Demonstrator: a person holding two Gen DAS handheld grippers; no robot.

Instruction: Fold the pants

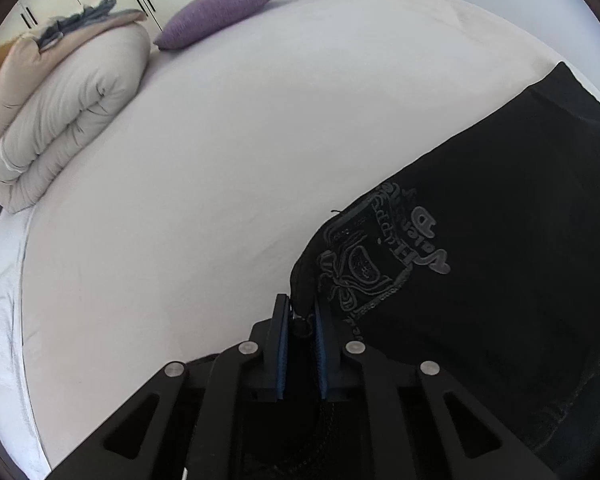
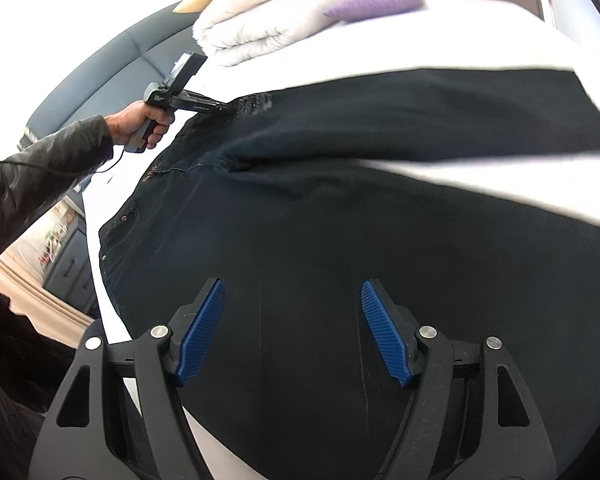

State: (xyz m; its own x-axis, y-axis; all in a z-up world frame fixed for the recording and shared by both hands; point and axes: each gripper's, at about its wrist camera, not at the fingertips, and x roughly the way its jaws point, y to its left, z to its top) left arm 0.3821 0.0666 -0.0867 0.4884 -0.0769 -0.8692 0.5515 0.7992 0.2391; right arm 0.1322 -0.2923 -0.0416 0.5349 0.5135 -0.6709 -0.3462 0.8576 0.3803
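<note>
Black pants with a grey stitched emblem lie spread on the white bed sheet. My left gripper is shut on the pants' edge just beside the emblem, with a fold of cloth pinched between its blue pads. In the right wrist view the pants fill the middle, both legs running off to the right. My right gripper hovers over the near leg with its blue pads wide apart and nothing pinched. A hand holds the left gripper at the pants' far edge.
A rolled pale duvet with folded clothes on top and a purple cushion sit at the far side of the bed. A blue-grey padded headboard lies beyond the bed's left edge. A dark sleeve reaches in from the left.
</note>
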